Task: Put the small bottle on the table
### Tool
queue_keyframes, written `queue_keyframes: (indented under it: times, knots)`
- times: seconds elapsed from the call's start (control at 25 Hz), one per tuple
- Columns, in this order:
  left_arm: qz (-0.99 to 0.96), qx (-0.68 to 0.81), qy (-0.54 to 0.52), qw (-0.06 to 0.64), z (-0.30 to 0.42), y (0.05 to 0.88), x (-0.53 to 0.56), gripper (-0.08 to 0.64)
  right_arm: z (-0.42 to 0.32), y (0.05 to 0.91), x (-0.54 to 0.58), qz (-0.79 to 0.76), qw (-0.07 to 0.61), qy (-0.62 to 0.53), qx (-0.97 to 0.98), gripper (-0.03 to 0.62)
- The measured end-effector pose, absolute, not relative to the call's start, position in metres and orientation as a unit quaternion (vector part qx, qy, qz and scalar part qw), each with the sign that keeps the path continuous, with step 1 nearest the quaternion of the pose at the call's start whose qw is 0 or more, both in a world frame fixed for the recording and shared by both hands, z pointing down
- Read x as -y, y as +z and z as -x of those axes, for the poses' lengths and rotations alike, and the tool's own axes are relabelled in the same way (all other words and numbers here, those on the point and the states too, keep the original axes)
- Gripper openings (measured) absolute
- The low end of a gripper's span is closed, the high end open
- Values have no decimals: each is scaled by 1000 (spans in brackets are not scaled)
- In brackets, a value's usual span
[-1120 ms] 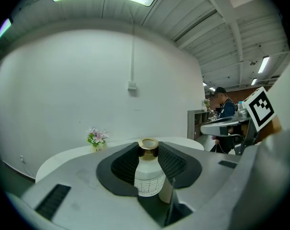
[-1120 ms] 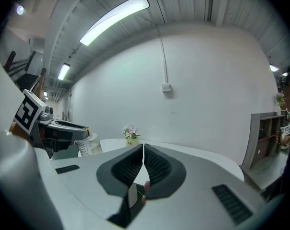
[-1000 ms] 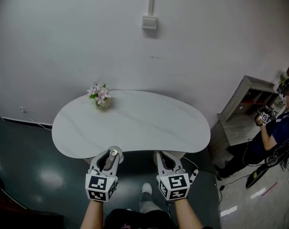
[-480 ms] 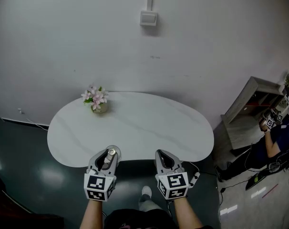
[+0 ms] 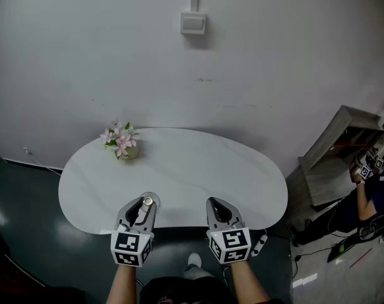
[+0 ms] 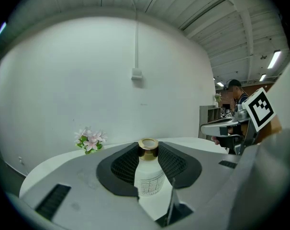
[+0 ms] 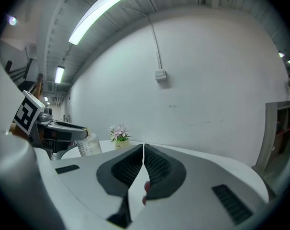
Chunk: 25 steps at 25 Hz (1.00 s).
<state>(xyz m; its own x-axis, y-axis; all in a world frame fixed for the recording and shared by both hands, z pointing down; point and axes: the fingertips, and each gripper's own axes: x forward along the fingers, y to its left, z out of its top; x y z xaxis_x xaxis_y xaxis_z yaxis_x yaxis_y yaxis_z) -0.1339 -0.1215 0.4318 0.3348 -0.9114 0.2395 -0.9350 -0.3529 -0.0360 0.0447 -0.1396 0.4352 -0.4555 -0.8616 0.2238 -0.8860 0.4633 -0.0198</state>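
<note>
A small clear bottle with a gold cap stands upright between the black pads of my left gripper, which is shut on it. In the head view the bottle's cap shows at the tip of the left gripper, over the near edge of the white oval table. My right gripper hovers beside it at the same edge, jaws pressed together and holding nothing. From the right gripper view the bottle appears at the left, in the other gripper.
A small pot of pink flowers sits at the table's far left. A white wall with a switch box rises behind. A grey shelf unit and a seated person are at the right. Dark floor surrounds the table.
The table has drawn nearer and lower in the head view, so both grippers now reach over its near edge. The left gripper still holds the bottle.
</note>
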Motion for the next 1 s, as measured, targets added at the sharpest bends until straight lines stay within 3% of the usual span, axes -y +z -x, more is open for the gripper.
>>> queue_keyframes:
  times: [1.0]
  knots:
    - [-788, 598, 118, 79, 121, 437, 205, 127, -51, 445, 232, -471, 110, 90, 871, 67]
